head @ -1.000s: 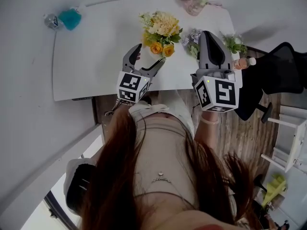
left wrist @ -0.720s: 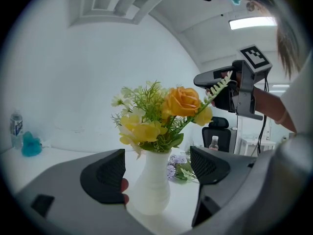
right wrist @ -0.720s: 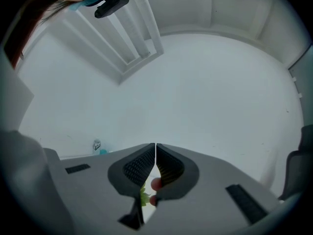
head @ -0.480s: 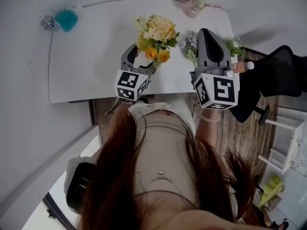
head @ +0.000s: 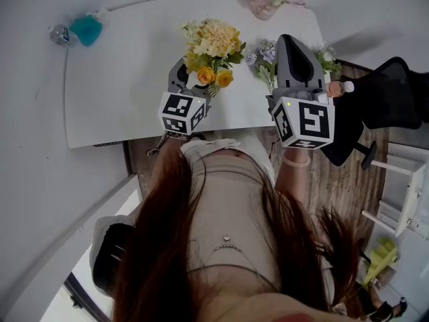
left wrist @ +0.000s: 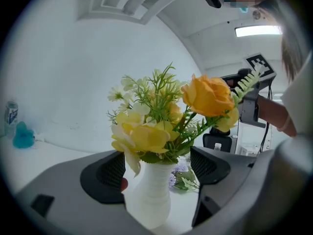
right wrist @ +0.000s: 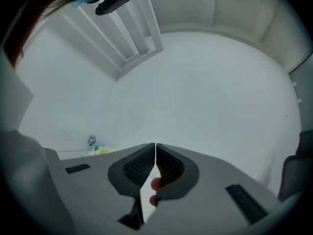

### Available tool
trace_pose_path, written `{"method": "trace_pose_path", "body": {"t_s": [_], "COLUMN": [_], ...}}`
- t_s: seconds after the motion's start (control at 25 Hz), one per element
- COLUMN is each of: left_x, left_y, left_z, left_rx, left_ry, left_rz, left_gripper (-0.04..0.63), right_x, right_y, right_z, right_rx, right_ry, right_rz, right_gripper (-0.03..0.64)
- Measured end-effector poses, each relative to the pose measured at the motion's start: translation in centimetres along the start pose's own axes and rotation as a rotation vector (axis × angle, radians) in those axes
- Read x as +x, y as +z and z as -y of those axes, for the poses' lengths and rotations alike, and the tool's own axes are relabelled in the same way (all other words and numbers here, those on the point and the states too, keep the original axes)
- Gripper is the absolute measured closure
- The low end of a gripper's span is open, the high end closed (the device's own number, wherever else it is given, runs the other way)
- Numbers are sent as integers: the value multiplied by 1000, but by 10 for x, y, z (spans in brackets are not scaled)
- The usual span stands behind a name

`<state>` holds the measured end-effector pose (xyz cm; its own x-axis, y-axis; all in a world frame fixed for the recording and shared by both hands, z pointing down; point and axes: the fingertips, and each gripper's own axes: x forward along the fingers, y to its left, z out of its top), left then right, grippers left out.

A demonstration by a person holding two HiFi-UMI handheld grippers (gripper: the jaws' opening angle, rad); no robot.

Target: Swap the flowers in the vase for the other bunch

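Observation:
Yellow and orange flowers (head: 211, 45) stand in a white ribbed vase (left wrist: 146, 199) on the white table (head: 120, 79). My left gripper (head: 194, 80) is open, one jaw on each side of the vase's neck; in the left gripper view (left wrist: 156, 169) a gap shows by the right pad. The other bunch, purple with green leaves (head: 265, 58), lies on the table right of the vase and shows behind it (left wrist: 182, 174). My right gripper (head: 289, 44) hovers over that bunch's right side, shut with nothing between its jaws (right wrist: 155, 148), pointing level at the wall.
A teal object (head: 85, 29) and a small can (head: 59, 35) sit at the table's far left corner. A pink item (head: 268, 2) is at the far edge. A bottle (head: 338, 87) and a green plant (head: 328, 59) stand near the right edge, a black chair (head: 395, 99) beyond.
My left gripper has moved forward so that its jaws now flank the vase under the flowers. The right gripper has edged forward over the purple bunch, still shut.

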<state>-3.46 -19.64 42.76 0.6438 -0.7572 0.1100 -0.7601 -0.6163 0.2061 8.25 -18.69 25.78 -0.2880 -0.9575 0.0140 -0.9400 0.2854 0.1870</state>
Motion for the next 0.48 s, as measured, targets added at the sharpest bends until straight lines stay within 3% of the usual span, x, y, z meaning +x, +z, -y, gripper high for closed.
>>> {"method": "trace_pose_path", "body": {"t_s": [0.48], "left_x": [9], "left_y": [13], "left_z": [-2], "left_rx": [21], "left_ry": [20], "left_rz": [61], "left_gripper": [197], "right_x": [3], "right_y": [-7], "right_z": [14], "right_rx": [-2], "right_ry": [-19], "right_rz": [-16], "right_gripper": [589]}}
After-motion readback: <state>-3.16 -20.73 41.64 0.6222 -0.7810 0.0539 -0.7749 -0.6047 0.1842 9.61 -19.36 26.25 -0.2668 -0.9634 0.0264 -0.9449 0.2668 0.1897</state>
